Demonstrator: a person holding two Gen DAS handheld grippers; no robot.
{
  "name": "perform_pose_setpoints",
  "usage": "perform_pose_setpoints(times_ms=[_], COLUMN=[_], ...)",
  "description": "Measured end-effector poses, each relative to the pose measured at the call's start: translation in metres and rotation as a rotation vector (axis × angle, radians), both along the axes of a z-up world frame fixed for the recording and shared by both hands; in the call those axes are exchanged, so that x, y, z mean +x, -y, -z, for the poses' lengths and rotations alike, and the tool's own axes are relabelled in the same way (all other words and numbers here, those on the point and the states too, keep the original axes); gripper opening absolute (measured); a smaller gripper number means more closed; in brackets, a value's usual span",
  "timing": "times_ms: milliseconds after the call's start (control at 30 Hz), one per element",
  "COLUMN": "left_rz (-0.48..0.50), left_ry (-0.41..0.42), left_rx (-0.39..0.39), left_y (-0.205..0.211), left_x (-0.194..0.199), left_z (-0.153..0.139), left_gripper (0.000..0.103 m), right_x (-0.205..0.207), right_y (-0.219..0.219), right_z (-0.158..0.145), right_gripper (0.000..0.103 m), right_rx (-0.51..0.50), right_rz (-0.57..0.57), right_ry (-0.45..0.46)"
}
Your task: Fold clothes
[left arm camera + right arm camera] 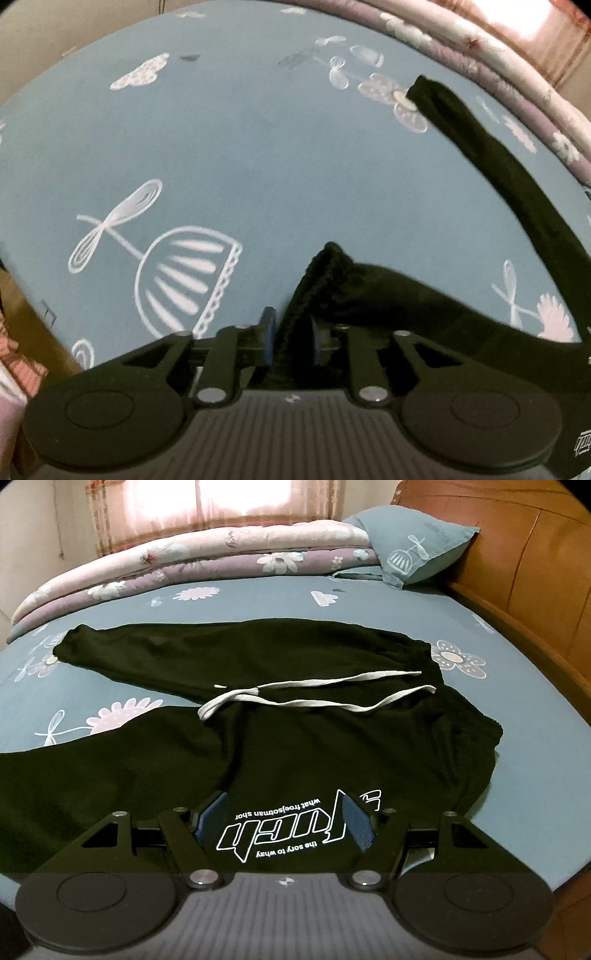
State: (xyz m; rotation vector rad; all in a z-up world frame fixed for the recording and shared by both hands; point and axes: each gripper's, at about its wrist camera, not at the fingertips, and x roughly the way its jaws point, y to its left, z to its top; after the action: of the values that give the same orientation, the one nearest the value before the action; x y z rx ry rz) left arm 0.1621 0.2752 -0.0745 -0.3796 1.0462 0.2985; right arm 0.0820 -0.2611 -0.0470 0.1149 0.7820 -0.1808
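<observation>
Black jersey trousers (303,738) lie spread on the bed, directly ahead of and beneath the right gripper (284,821). Its jaws stand spread, 1 blue pad on each side of a white printed logo (280,830) on the cloth; the pads sit just at the fabric, though whether they touch it cannot be told. Beyond the jaws a white drawstring (314,698) trails in 2 loose strands across the waist area, and 1 leg runs away to the far left of the jaws, ending in a cuff.

In the left wrist view, the left gripper (291,336) has its jaws pressed on a ribbed black hem (325,273) of the trousers, which rises bunched straight out from between the pads. From there the cloth stretches off to the right of the jaws, and a long dark leg (491,155) reaches up and away toward the far right.

Under the trousers is a blue bedsheet (517,672) printed with white flowers and dragonflies. Far ahead of the right jaws lies a rolled floral quilt (207,561), with a blue pillow (413,550) to its right against a wooden headboard (517,554). A curtain (184,502) hangs behind the quilt.
</observation>
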Motion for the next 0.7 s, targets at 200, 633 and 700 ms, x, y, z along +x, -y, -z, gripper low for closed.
perform_pose_setpoints(times_ms=[200, 633, 700], left_rz=[-0.008, -0.018, -0.010], left_ry=[0.003, 0.033, 0.026], left_rx=[0.000, -0.041, -0.096], left_y=[-0.009, -0.015, -0.016], left_x=[-0.013, -0.019, -0.019], left_z=[-0.002, 0.008, 0.018], left_gripper=[0.048, 0.057, 0.060], right_x=[0.003, 0.007, 0.007], right_y=[-0.006, -0.010, -0.005], right_z=[0.000, -0.001, -0.001], right_gripper=[0.073, 0.074, 0.074], right_rx=[-0.008, -0.039, -0.045], right_rz=[-0.014, -0.016, 0.000], right_ry=[-0.005, -0.017, -0.018])
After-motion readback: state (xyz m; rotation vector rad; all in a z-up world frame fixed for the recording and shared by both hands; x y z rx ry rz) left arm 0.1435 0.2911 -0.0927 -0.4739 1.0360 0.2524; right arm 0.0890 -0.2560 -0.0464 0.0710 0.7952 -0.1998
